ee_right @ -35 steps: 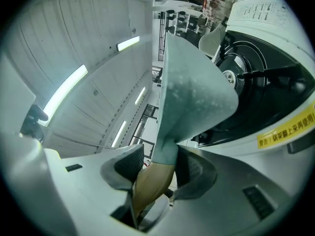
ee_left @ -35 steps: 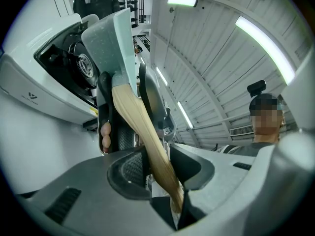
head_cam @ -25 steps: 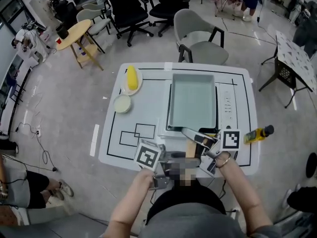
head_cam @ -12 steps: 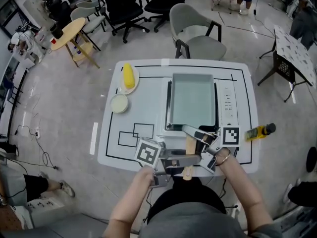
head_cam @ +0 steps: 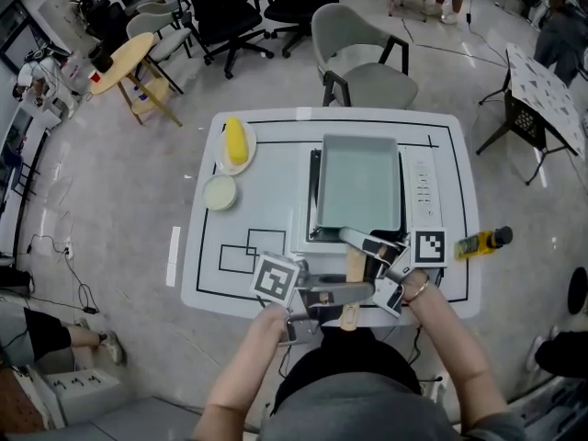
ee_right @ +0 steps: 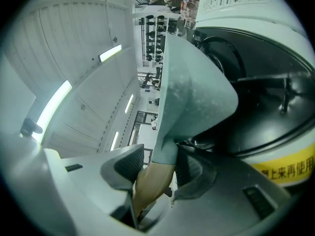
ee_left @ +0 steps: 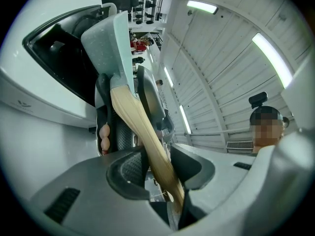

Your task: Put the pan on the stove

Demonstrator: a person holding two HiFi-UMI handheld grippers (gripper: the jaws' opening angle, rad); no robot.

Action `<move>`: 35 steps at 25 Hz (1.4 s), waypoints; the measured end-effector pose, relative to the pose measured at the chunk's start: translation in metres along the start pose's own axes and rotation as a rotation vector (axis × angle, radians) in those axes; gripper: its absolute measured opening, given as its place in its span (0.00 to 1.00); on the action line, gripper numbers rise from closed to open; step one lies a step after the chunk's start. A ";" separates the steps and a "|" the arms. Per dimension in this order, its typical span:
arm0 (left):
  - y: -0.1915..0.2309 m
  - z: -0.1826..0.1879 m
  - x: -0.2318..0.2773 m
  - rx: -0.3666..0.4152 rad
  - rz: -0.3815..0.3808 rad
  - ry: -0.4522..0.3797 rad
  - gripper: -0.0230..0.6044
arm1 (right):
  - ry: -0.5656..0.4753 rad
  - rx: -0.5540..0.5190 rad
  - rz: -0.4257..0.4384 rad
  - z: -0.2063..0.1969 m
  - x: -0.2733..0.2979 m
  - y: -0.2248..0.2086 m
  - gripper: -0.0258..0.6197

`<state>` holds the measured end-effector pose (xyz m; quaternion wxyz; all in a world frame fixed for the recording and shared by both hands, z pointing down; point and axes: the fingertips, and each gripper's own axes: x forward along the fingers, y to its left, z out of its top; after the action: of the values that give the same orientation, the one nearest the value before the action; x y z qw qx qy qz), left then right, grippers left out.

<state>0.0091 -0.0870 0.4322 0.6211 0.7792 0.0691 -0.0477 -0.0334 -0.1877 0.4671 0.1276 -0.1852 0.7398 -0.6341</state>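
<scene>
Overhead, pan: a pale rectangular pan [head_cam: 358, 184] is seen set flat on the black stove [head_cam: 422, 191], on the right half of the white counter [head_cam: 266, 182].
Head view, handle: the wooden handle [head_cam: 354, 265] is pointed off the stove's near edge toward the person.
Head view, right tongs: the right tongs [head_cam: 354, 243] are closed round the handle just beside the pan's body.
Head view, left tongs: the left tongs [head_cam: 365, 292] are brought in from the left and laid across the handle near its free end.
Head view, other things: a plate [head_cam: 250, 162] with a corn cob [head_cam: 237, 141] and a small bowl [head_cam: 220, 192] are set on the counter's left side, well apart from the stove.
Left gripper view, tongs: the left tongs [ee_left: 160, 167] are clenched on the handle [ee_left: 142, 132], which is crossed on a slant by both pads.
Left gripper view, pan: the pan [ee_left: 106, 43] is seen at the far end of the handle, over the stove's dark top [ee_left: 59, 68].
Right gripper view, tongs: the right tongs [ee_right: 160, 172] are clenched on the handle [ee_right: 150, 186] where the wood is joined to the pan's pale socket.
Right gripper view, pan: the pan [ee_right: 192, 92] is seen lying on the stove's black glass [ee_right: 256, 107].
</scene>
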 end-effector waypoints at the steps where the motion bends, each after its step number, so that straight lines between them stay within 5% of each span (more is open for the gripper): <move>1: -0.001 0.001 0.001 -0.001 -0.005 0.000 0.25 | 0.004 0.001 0.002 0.001 0.000 0.001 0.31; 35: -0.001 0.001 0.007 -0.006 0.005 -0.021 0.25 | 0.023 0.075 0.016 -0.001 -0.004 -0.001 0.31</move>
<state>0.0163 -0.0871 0.4297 0.6243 0.7769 0.0610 -0.0542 -0.0301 -0.1856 0.4682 0.1312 -0.1669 0.7185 -0.6624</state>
